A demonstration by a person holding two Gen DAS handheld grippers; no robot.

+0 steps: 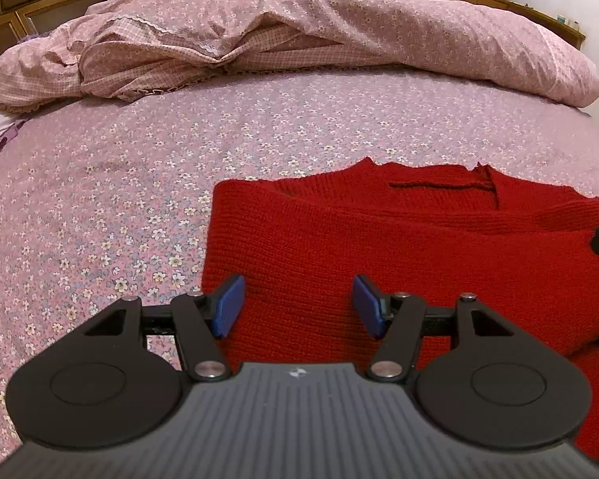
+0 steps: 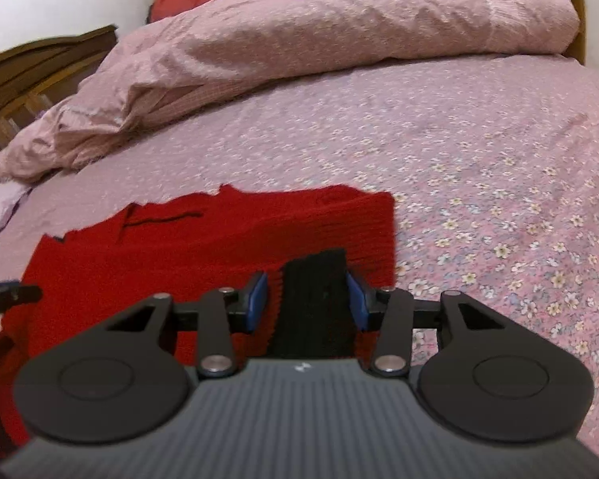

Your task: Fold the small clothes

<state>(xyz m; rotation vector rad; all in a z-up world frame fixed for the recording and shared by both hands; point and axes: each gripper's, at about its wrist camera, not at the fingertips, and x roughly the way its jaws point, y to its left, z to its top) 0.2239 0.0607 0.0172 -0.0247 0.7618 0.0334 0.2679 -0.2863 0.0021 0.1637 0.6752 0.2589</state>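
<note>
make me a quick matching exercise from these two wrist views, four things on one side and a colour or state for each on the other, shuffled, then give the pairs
Things:
1. red sweater
2. left gripper
3. black strip between the right gripper's pads
4. duvet

Colours or states:
A. bunched up at the far side of the bed
B. dark, ribbed, standing up from the red knit
C. lying flat on the flowered sheet
D. open above the knit, nothing between its blue pads

Pairs: 1-C, 2-D, 3-B, 4-A
</note>
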